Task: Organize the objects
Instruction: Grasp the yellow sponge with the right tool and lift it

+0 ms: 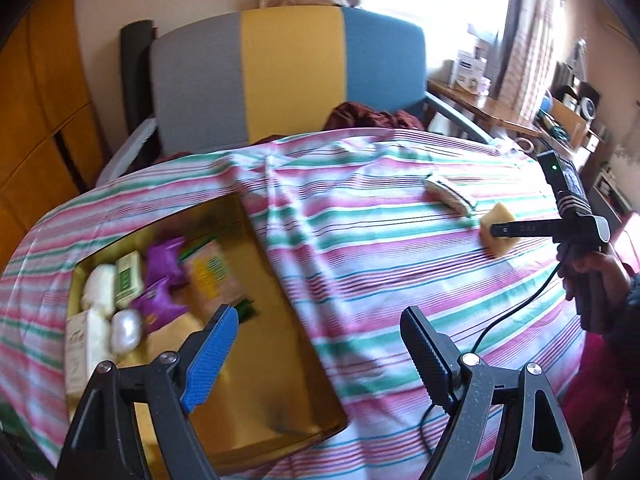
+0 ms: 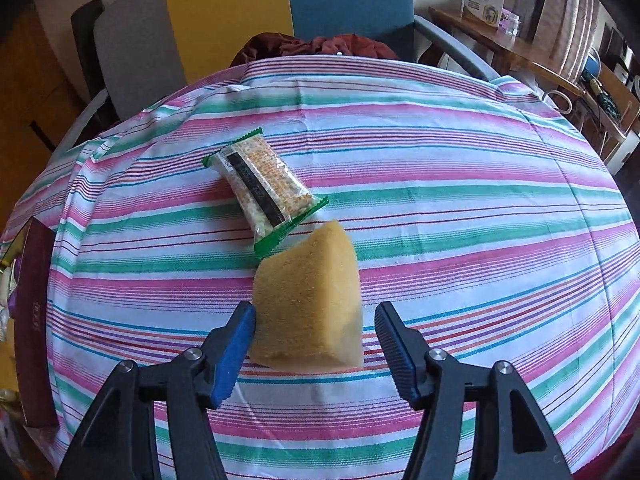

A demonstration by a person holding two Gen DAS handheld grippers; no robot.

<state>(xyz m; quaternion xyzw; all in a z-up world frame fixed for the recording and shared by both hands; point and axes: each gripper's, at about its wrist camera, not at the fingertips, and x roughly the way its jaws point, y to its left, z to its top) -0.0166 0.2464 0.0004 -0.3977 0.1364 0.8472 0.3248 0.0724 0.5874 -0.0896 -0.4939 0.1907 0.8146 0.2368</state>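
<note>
Left wrist view.
- Left gripper (image 1: 316,344): jaws spread wide, nothing between them; hangs over the near right edge of the box.
- Box (image 1: 256,276): open, gold-lined, set on the striped cloth (image 1: 360,248) at left. Inside, crowded toward its far left end: a green-printed packet (image 1: 129,279), two purple wrappers (image 1: 160,280), an orange-and-yellow packet (image 1: 208,276), several white wrapped pieces (image 1: 126,330). Blur makes the labels unreadable.
- Snack bar (image 1: 450,198): lies on the cloth, far right, well apart from the box.
- Sponge (image 1: 498,234): yellow block on the cloth, just beyond the bar toward the right edge.
- Right gripper (image 1: 506,230): seen side-on at right, held in a hand (image 1: 592,276); a finger crosses in front of the sponge. Its opening probably wide, though the angle hides it here.
- Chair (image 1: 288,76): grey, yellow and blue back, behind the table.

Right wrist view.
- Right gripper (image 2: 314,344): jaws wide, standing either side of the sponge; the blue pad (image 2: 236,348) sits just beside its left face, the right finger stays apart from it.
- Sponge (image 2: 308,300): wedge-like yellow block, flat on the cloth (image 2: 460,208).
- Snack bar (image 2: 264,188): clear wrapper with green ends, lying diagonally, its near end touching or just short of the sponge.
- Box (image 2: 34,312): dark red outer wall only, at the left edge.
- Chair (image 2: 224,4): behind the table.
</note>
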